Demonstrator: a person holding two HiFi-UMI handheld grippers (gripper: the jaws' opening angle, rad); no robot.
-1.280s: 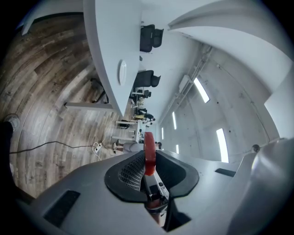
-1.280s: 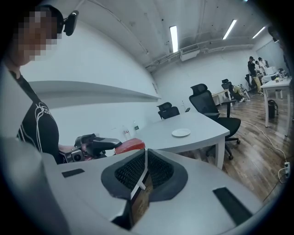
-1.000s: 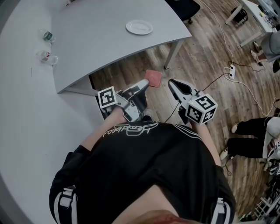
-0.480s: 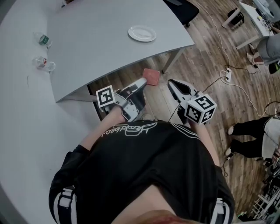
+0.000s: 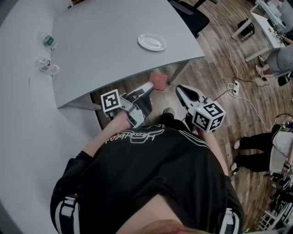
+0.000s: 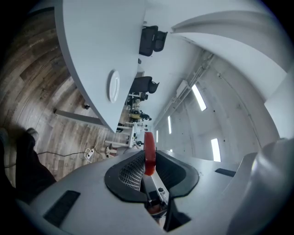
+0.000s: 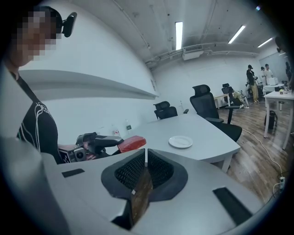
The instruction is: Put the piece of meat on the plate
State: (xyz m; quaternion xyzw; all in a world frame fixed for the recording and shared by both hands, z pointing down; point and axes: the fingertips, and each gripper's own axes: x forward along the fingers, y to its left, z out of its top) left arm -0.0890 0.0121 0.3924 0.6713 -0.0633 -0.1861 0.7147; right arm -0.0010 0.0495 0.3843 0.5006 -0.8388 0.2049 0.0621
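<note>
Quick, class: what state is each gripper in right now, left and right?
Left gripper: closed on the piece of meat.
Right gripper: closed, holding nothing.

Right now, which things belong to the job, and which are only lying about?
Job: flat red piece of meat, in the left gripper; round white plate.
Lying about: two clear plastic bottles; white power strip; black office chair.
</note>
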